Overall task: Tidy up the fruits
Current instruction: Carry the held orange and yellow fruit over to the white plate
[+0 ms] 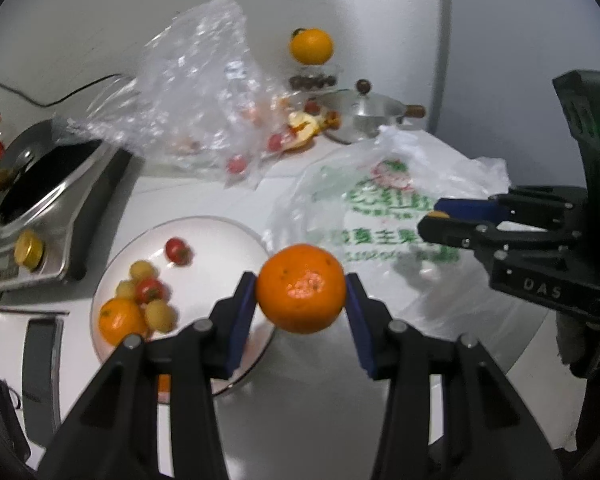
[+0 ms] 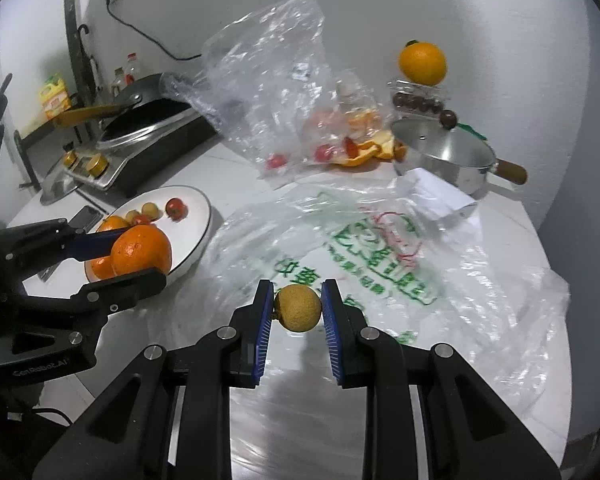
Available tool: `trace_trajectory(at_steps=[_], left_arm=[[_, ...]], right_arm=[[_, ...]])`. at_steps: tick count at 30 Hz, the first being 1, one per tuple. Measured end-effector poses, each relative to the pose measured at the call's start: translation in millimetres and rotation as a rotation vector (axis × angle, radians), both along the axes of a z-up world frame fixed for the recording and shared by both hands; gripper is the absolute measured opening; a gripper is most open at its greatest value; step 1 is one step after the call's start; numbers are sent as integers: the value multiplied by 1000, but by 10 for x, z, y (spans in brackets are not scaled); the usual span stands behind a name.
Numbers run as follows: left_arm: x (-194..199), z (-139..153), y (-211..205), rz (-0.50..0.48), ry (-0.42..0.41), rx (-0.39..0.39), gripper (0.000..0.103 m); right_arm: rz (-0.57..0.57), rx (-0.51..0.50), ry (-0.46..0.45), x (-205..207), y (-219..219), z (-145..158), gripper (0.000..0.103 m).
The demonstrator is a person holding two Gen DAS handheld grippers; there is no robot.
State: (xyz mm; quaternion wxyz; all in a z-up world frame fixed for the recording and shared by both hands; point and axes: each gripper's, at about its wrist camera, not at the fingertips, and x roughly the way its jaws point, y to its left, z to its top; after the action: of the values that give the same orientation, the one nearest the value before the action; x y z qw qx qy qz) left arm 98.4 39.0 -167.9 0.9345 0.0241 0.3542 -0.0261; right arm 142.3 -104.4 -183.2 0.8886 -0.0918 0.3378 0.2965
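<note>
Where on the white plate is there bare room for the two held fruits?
The plate's right half, beside the lone tomato, is bare. Its left front is crowded: an orange, tomato and small yellow fruits clustered together. Off the plate, printed bag covers the table.

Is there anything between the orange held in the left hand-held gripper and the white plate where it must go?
Nothing visible blocks it. The left hand-held gripper holds the orange above the near right edge of the plate, whose right half is bare; the fruits lie on its left side.
</note>
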Motion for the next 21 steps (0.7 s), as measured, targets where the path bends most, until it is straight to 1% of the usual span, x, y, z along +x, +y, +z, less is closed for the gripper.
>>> trace_trajectory(at_steps=[8, 15, 21], left_arm=[[-30, -103, 308, 57, 15, -6, 45], [126, -198, 457, 60, 14, -17, 45], [278, -284, 546, 71, 20, -18, 45]], right_arm=[[48, -28, 9, 6, 267, -35, 27], [58, -43, 20, 32, 420, -74, 27], [37, -56, 14, 73, 434, -49, 27]])
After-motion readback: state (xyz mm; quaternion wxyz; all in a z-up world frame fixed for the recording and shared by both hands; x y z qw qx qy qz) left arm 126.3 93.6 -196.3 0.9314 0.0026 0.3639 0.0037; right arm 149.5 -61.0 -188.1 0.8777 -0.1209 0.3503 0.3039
